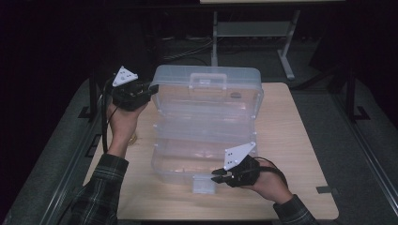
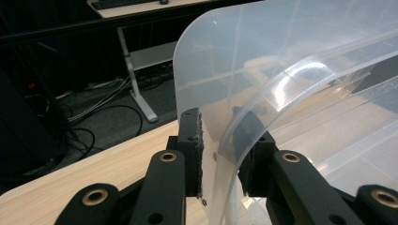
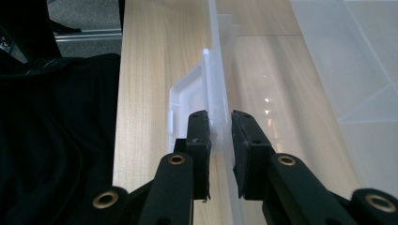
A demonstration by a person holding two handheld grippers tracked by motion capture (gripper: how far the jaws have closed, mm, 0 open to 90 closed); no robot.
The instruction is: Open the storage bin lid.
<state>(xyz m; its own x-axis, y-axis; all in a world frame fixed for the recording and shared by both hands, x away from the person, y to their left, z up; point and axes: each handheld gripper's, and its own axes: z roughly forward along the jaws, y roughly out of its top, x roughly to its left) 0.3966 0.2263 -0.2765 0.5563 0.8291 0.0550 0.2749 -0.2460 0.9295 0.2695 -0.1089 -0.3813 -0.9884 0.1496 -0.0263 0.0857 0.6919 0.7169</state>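
Risk of the clear plastic box (image 1: 206, 126) skidding on the bench (image 1: 300, 140) or its raised lid (image 1: 209, 91) slipping free: thin slick walls, small pads, two holds far apart. Left tool (image 1: 152, 88) reaching in from the left at the lid's far-left corner, jaws narrow around the lid edge (image 2: 220, 140), contact uncertain. Right tool (image 1: 217, 175) low at the near right, pointing left, clamped on the box's front wall (image 3: 218, 117) by the latch (image 1: 204, 184).

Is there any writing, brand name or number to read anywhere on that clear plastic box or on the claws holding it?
None can be read.
Clear plastic box: no print or label to make out; a small dark mark on its raised lid is too small to tell.
Left claw and right claw: plain black, no lettering.
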